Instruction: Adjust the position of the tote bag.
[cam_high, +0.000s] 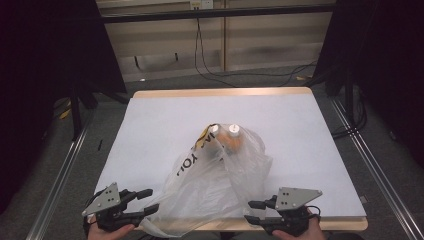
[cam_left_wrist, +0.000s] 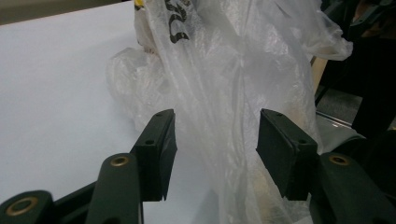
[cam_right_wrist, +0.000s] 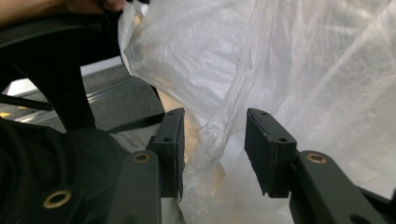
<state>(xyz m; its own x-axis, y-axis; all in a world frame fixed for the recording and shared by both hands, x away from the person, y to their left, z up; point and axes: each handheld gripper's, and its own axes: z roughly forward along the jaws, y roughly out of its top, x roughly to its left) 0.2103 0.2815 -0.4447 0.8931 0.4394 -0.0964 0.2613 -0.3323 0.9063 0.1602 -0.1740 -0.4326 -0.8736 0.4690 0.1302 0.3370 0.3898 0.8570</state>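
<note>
A clear plastic bag (cam_high: 215, 180) with dark lettering lies on the white table (cam_high: 150, 125), its mouth hanging over the near edge. Inside, toward the far end, sit two white-capped bottles (cam_high: 227, 137) with orange contents. My left gripper (cam_high: 147, 201) is open at the bag's near left corner, and a fold of the bag (cam_left_wrist: 219, 116) runs between its jaws. My right gripper (cam_high: 253, 211) is open at the bag's near right side, with a strand of the bag (cam_right_wrist: 212, 130) between its jaws, which stand apart from it.
The table's wooden near edge (cam_high: 345, 224) runs between my hands. Metal rails (cam_high: 55, 180) flank the table on the floor. Cables (cam_high: 210, 70) trail across the floor beyond the far edge. Dark curtains stand on both sides.
</note>
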